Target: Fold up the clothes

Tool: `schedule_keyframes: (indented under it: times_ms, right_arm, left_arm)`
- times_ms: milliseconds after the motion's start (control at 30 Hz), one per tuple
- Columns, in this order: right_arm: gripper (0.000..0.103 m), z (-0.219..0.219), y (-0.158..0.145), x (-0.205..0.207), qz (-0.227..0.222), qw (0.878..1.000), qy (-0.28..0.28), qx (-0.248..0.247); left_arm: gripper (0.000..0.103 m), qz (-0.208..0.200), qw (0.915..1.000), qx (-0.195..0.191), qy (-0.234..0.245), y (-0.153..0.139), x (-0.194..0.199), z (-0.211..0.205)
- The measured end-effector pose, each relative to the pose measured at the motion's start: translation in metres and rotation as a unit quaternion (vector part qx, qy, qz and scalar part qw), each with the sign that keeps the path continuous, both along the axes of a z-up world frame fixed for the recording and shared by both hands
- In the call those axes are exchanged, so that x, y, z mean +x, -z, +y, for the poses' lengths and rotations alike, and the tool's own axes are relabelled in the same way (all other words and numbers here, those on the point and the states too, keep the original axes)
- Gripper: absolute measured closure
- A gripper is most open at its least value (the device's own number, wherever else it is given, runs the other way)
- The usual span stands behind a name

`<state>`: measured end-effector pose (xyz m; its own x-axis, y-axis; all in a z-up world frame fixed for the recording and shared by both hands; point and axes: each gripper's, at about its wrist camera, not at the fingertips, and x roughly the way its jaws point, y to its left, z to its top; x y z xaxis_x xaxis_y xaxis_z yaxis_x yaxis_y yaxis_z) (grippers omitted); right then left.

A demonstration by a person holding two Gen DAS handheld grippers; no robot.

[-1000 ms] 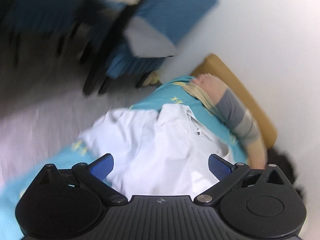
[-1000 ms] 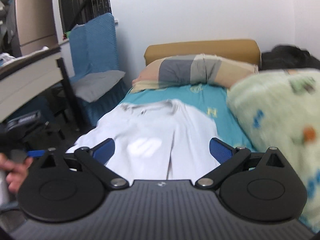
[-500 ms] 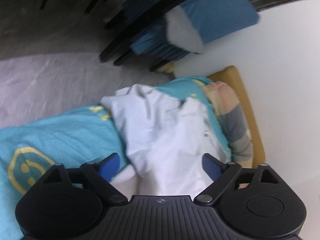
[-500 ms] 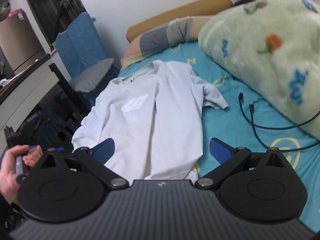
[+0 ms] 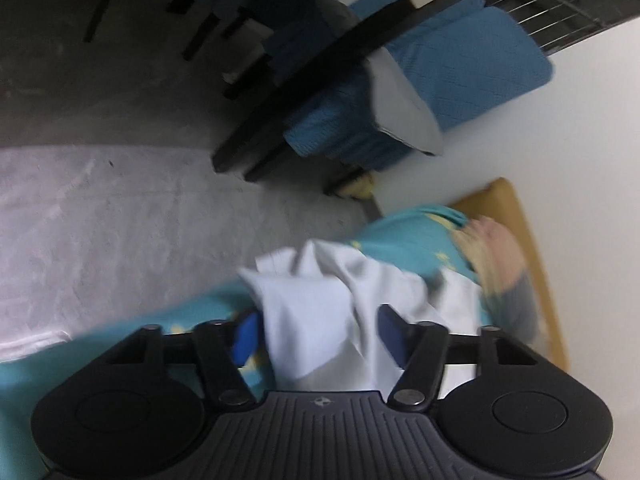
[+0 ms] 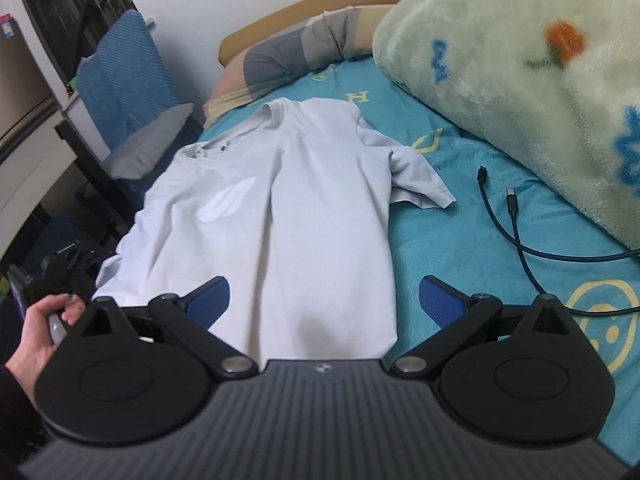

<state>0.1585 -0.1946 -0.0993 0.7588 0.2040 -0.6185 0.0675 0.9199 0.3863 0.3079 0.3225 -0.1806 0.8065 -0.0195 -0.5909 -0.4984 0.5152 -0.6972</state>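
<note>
Step in hand: the first fold is being set up. Both grippers are low at the near hem end of the white T-shirt [image 6: 280,216]; judging by how it lies, nothing is folded yet.
Left gripper [image 5: 318,334]: jaws closing at about half width, with a bunched edge of the T-shirt between the blue pads [image 5: 245,336]. The view is blurred, and the pads do not seem to press the cloth yet.
Right gripper [image 6: 324,300]: jaws wide apart, nothing held; the near hem lies between and under its fingers, the right finger past the shirt's right edge.
Person's hand [image 6: 38,340]: near left in the right wrist view, wrapped around the left gripper's handle.
T-shirt: spread flat and face up on the teal bedsheet [image 6: 472,248], hem near, collar far, one short sleeve out to the right, the left side trailing at the bed's left edge.
Cable [image 6: 516,216]: dark charging lead with two plugs, on the sheet right of the shirt, not touching it.
Blanket [image 6: 528,64]: pale green fleece heaped at the right, well apart from the shirt.
Pillow [image 6: 288,60]: far, at the headboard, beyond the collar.
Next move: as I judge it, the left gripper must finish its pinch and the right gripper close on the hem, so both lift evenly.
Risk: an uneven pinch could drag the shirt off the bed's left edge.
</note>
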Motion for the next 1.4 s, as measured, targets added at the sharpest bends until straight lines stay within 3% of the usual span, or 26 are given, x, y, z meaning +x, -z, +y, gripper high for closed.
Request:
schedule_keyframes:
  times_ms: [67,100,200,300,333,367,467,533,600,700,900,967,1100,1133,1167,1200,1233,1267,1300,1400]
  right_arm:
    - [0.0,-0.001,0.002,0.003,0.0,1.0,0.004,-0.001]
    - [0.0,0.0,0.002,0.003,-0.002,1.0,0.005,-0.005]
    - [0.0,0.001,0.004,0.006,-0.007,1.0,0.008,-0.014]
    - [0.0,0.003,0.005,0.01,-0.011,1.0,0.005,-0.015]
    - [0.0,0.004,0.006,0.011,-0.012,1.0,0.004,-0.017]
    - [0.0,0.005,0.006,0.013,-0.013,1.0,0.002,-0.02]
    - [0.0,0.009,0.005,0.014,-0.021,0.999,-0.003,-0.034]
    - [0.0,0.012,0.003,0.014,-0.027,0.999,-0.006,-0.042]
    - [0.0,0.014,0.0,0.013,-0.034,0.998,-0.013,-0.045]
    - [0.0,0.016,-0.007,0.008,-0.05,0.998,-0.018,-0.045]
    - [0.0,0.011,-0.019,-0.009,-0.074,0.996,-0.021,-0.042]
    - [0.0,0.006,-0.024,-0.018,-0.076,0.996,-0.02,-0.038]
    - [0.0,0.004,-0.036,-0.04,-0.089,0.994,-0.013,-0.064]
    - [0.0,0.004,-0.039,-0.047,-0.094,0.993,-0.011,-0.074]
    - [0.0,0.003,-0.041,-0.053,-0.1,0.992,-0.009,-0.083]
    - [0.0,0.003,-0.044,-0.06,-0.103,0.991,-0.006,-0.088]
    - [0.0,0.0,-0.046,-0.066,-0.105,0.991,-0.002,-0.089]
    - [0.0,-0.002,-0.047,-0.071,-0.104,0.991,0.001,-0.087]
    - [0.0,-0.004,-0.048,-0.075,-0.104,0.991,0.006,-0.081]
    - [0.0,-0.008,-0.05,-0.081,-0.104,0.992,0.017,-0.068]
  left_arm:
    - [0.079,0.013,0.9996,0.017,0.02,0.0,0.019,0.002]
    - [0.094,0.031,0.9978,0.046,0.036,-0.004,0.029,0.002]
    - [0.095,0.044,0.9844,0.161,0.056,-0.031,0.053,0.002]
    - [0.095,0.057,0.9509,0.304,0.022,-0.063,0.07,0.005]
    - [0.094,0.078,0.941,0.329,0.011,-0.065,0.077,0.009]
    - [0.094,0.102,0.9371,0.334,0.007,-0.064,0.082,0.014]
    - [0.082,0.125,0.9558,0.265,0.028,-0.054,0.081,0.029]
    - [0.057,0.136,0.9598,0.242,0.042,-0.053,0.067,0.028]
    - [0.042,0.144,0.9598,0.231,0.069,-0.055,0.048,0.02]
    - [0.04,0.149,0.9542,0.216,0.144,-0.064,-0.002,0.001]
    - [0.038,0.166,0.9425,0.136,0.256,-0.082,-0.124,-0.03]
    - [0.035,0.187,0.9328,0.108,0.289,-0.085,-0.158,-0.041]
    - [0.036,0.276,0.8827,0.106,0.365,-0.074,-0.198,-0.069]
    - [0.039,0.278,0.8736,0.111,0.383,-0.075,-0.204,-0.073]
    - [0.043,0.277,0.8652,0.115,0.402,-0.077,-0.21,-0.077]
    - [0.067,0.274,0.8586,0.123,0.415,-0.081,-0.215,-0.079]
    - [0.103,0.265,0.8542,0.125,0.43,-0.086,-0.218,-0.08]
    - [0.099,0.254,0.8499,0.125,0.444,-0.091,-0.221,-0.079]
    - [0.101,0.245,0.8481,0.128,0.452,-0.096,-0.225,-0.075]
    - [0.101,0.263,0.8436,0.159,0.44,-0.098,-0.232,-0.062]
